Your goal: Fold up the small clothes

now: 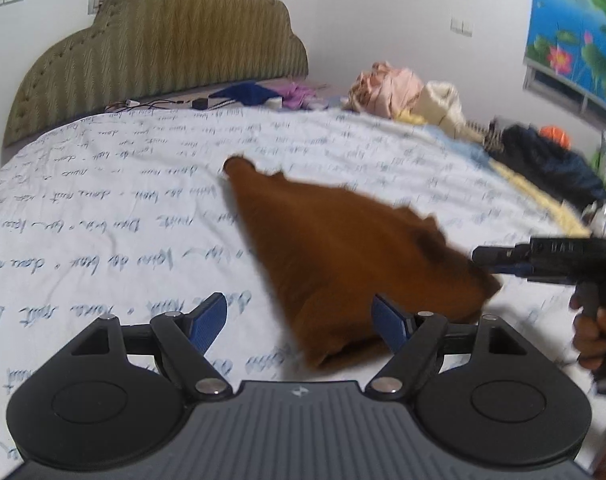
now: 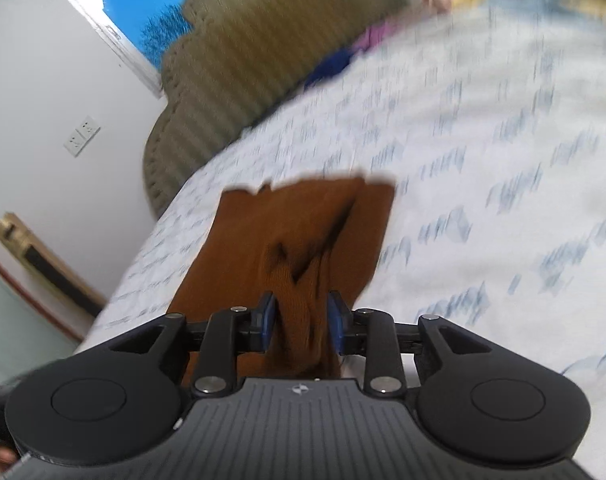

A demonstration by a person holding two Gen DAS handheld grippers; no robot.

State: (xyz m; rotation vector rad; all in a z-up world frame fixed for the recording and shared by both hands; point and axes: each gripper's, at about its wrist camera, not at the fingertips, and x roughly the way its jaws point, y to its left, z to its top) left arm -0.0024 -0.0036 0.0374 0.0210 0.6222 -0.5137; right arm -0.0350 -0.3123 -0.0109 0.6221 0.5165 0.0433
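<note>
The rust-brown knitted garment (image 1: 343,248) hangs stretched over the script-printed white bedsheet (image 1: 103,208), long axis running 10 to 4 o'clock. The right gripper (image 2: 301,322) jaws pinch its bunched end; the left gripper (image 1: 299,324) jaws stand wide, empty.

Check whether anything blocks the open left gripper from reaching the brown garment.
Nothing visible does. The left gripper is open, and the brown garment already hangs just in front of its right pad. The right gripper holds the cloth's far side.

Both wrist views look low across the bed (image 1: 103,200); both share the headboard (image 1: 163,40).
</note>
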